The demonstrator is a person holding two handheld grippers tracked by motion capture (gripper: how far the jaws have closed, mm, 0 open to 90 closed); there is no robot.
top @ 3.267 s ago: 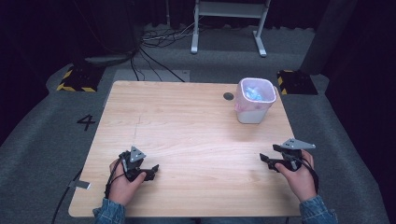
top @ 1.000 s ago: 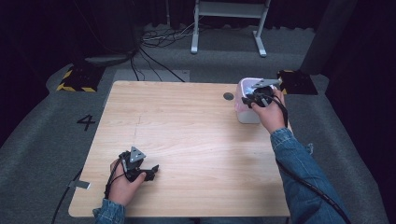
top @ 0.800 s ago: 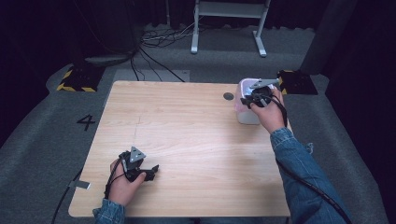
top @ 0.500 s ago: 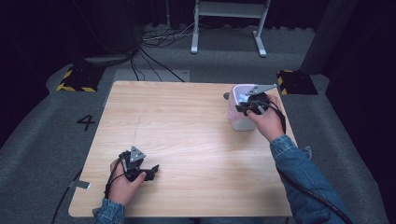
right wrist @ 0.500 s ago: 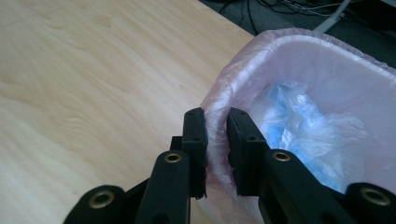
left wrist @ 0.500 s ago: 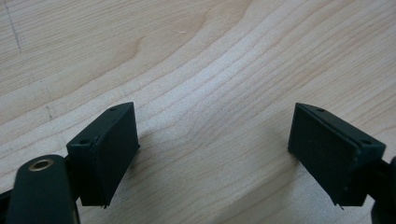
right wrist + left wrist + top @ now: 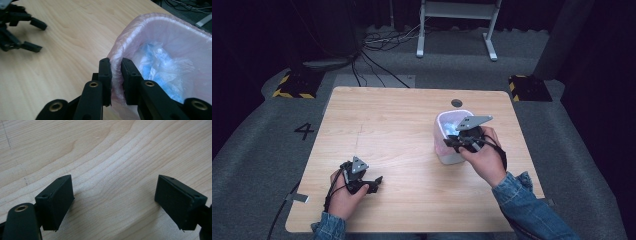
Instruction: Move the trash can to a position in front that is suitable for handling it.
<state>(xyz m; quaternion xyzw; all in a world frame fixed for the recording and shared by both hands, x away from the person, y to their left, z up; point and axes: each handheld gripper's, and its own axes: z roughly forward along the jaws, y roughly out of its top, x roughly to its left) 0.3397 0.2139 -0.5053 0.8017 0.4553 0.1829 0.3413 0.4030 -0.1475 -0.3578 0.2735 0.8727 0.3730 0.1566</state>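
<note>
The bin (image 7: 451,140), a small white one lined with a pink bag, stands on the right half of the desk (image 7: 402,115), a little toward the far edge, just near of the round dark hole (image 7: 456,103) in the desktop. We grip its rim with the right tool (image 7: 453,142): in the right gripper view the two black jaws have just been closing and now pinch the bin's wall and the pink liner (image 7: 160,40) between them, one jaw outside and one inside. Crumpled blue plastic (image 7: 160,65) lies inside the bin. Our right hand (image 7: 484,157) comes at the bin from its near right side. The left tool (image 7: 374,182) rests on the near left part of the desk, well apart from the bin, and its jaws stand spread wide with bare wood between them, as the left gripper view shows. A number 4 (image 7: 304,131) is marked on the grey floor left of the desk.
</note>
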